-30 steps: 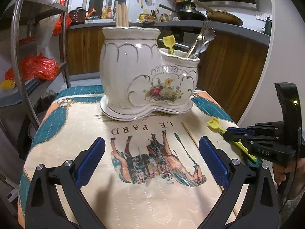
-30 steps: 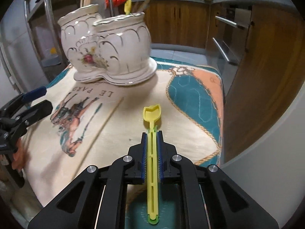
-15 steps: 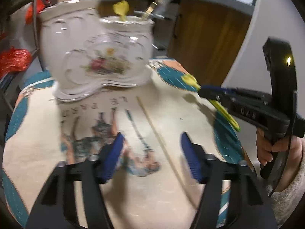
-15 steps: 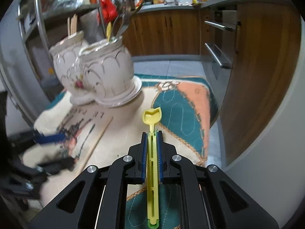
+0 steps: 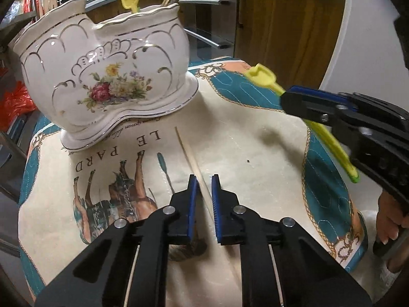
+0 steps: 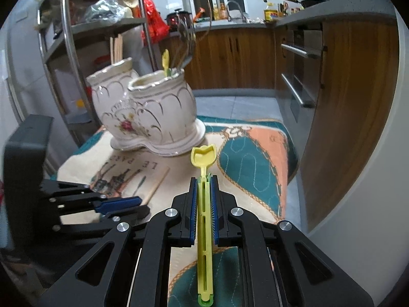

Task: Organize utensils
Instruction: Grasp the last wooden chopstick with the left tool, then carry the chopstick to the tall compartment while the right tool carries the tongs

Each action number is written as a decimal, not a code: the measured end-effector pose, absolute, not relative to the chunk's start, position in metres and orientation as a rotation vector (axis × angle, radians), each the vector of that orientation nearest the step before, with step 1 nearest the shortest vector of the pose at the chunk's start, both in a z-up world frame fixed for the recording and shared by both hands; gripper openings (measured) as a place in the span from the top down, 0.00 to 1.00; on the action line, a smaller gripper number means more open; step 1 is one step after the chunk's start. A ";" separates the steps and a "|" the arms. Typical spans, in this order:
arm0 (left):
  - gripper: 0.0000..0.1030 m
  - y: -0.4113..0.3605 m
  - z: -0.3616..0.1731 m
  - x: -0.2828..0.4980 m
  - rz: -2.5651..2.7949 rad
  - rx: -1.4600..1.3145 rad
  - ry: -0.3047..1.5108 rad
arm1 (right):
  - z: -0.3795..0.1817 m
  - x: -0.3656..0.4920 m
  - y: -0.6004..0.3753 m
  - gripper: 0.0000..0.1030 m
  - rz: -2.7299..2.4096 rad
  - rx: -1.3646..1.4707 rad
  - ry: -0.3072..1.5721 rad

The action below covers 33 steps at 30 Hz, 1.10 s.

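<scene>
The left claw (image 5: 203, 188) has just been closing narrow around the chopstick (image 5: 190, 154) before the ceramic holder (image 5: 102, 76); the right claw (image 6: 203, 189) grips the yellow scoop (image 6: 204, 220), ready for stowing.

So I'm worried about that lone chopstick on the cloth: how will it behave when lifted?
The chopstick looks thin, wooden and straight, so probably stiff and very light. Being slim and lying flat, it may roll or slip between the pads. The left hand-held gripper has just been closing around it, near one end, so it could tilt.
</scene>
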<state>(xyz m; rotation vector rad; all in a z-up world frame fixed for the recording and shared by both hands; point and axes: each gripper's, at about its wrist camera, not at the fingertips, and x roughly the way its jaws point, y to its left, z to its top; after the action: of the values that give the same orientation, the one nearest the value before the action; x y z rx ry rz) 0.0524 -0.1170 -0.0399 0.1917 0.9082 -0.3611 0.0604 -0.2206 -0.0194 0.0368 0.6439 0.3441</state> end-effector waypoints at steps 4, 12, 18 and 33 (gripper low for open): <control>0.90 -0.115 -0.040 0.052 -0.358 0.196 0.909 | -0.016 0.056 -0.221 0.90 0.353 0.046 0.615; 0.92 -0.109 -0.038 0.051 -0.348 0.201 0.902 | -0.015 0.053 -0.217 0.90 0.355 0.031 0.596; 0.94 -0.095 -0.034 0.049 -0.352 0.188 0.887 | -0.016 0.054 -0.215 0.90 0.352 0.026 0.602; 0.94 -0.039 -0.030 0.035 -0.418 0.193 0.897 | -0.053 0.071 -0.186 0.90 0.378 -0.075 0.827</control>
<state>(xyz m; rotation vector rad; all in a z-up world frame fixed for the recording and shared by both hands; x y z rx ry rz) 0.0349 -0.0389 -0.0305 0.1933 0.8973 -0.4180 0.0715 -0.1864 -0.0532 -0.0754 0.8274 0.3777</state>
